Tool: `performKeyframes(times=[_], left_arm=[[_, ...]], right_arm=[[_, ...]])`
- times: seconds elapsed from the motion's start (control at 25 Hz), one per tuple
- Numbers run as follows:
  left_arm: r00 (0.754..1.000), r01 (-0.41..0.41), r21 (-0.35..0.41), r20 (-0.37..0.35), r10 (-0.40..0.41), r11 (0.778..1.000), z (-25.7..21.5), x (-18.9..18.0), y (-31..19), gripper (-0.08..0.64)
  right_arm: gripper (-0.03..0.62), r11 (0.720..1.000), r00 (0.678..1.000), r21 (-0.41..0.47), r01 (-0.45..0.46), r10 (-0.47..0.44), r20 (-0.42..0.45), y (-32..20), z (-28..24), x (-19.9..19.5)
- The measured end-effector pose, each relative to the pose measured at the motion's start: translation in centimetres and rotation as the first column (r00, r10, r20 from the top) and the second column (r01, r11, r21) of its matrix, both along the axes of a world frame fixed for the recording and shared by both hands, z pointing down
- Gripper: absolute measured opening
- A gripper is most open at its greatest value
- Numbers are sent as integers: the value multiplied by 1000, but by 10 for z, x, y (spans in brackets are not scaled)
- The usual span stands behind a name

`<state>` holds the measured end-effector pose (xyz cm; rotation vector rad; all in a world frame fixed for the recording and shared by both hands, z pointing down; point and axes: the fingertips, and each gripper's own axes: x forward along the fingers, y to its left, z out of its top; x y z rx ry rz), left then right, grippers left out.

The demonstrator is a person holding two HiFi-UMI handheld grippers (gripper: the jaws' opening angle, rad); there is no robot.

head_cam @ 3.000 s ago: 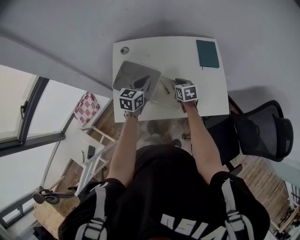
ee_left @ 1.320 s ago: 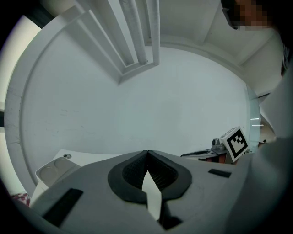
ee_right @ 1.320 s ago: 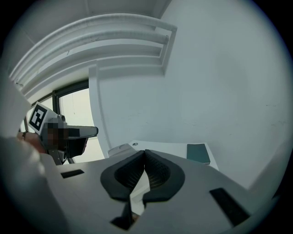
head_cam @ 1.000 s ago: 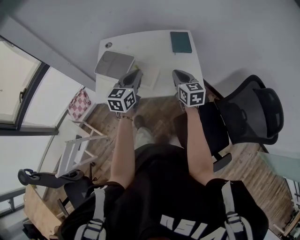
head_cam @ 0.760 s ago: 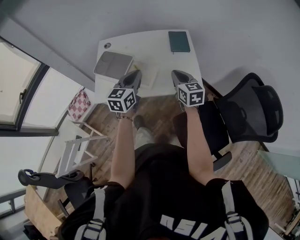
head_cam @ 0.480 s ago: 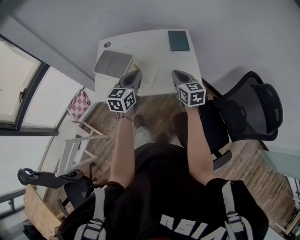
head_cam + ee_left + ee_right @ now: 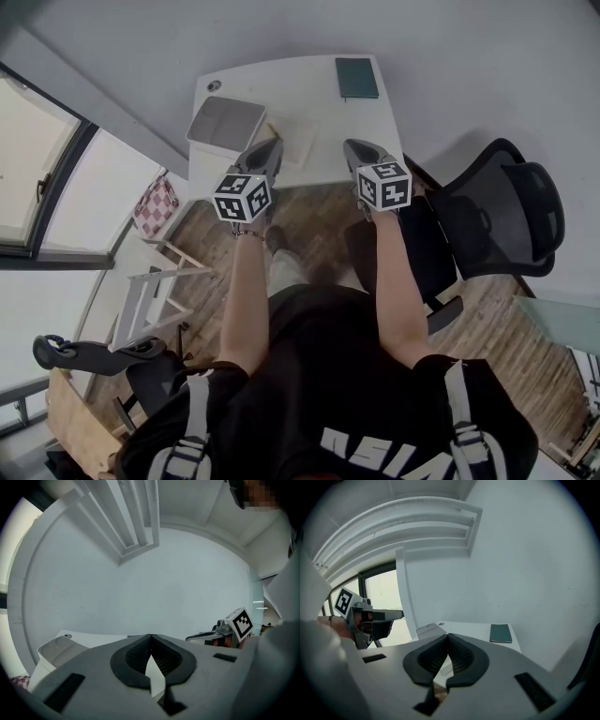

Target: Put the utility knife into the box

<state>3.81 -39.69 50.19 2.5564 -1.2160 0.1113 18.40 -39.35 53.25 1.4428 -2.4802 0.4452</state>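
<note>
- While the left gripper (image 7: 271, 145) and the right gripper (image 7: 351, 146) are held side by side and apart, pointing toward the white table (image 7: 323, 103), the head view shows them from behind. Their marker cubes face up, so the jaw tips are hard to read there.
- In its own view the left gripper (image 7: 150, 637) is clenched. The ribbed pads meet at the tip with nothing between them, and a pale sliver of table shows through the gap lower down.
- The right gripper (image 7: 448, 636) is likewise clenched and empty in its own view.
- The box (image 7: 226, 122) lies on the table's left part, grey top up. It looks closed, and its inside is hidden.
- The utility knife cannot be made out in any view, and whether it lies inside the box cannot be told.
- A thin yellowish sliver (image 7: 273, 132) just beside the box's right edge is too small to name.
- A pale sheet (image 7: 298, 147) lies on the table near the left gripper's tip, partly covered by it.
- A dark green notebook (image 7: 357, 78) sits at the far right of the table, well apart from the box.
- In the left gripper view the gripper's own body cuts off the box's lower part.
</note>
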Motion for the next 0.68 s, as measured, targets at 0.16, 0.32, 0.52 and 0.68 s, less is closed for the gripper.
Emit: performKeyframes(times=[0.16,0.32,0.52,0.68], left_arm=[[1000,-4,-1,-1,4,1000,0,-1,1,25],[1000,-4,0,-2,4,1000,-1,-4,2,25],[1000,-4,-3,-6,4,1000,0,-10,3,25],[1000,-4,-6,-6,4,1000,2,-13,3,25]], right_arm=[[15,1000,1000,-1,1,-1,-4,2,0,1],[15,1000,1000,-1,0,0,-4,2,-1,-1],[15,1000,1000,1,4,-4,-11,3,-3,-7],[15,1000,1000,-1,5,-5,-18,4,-2,-10]])
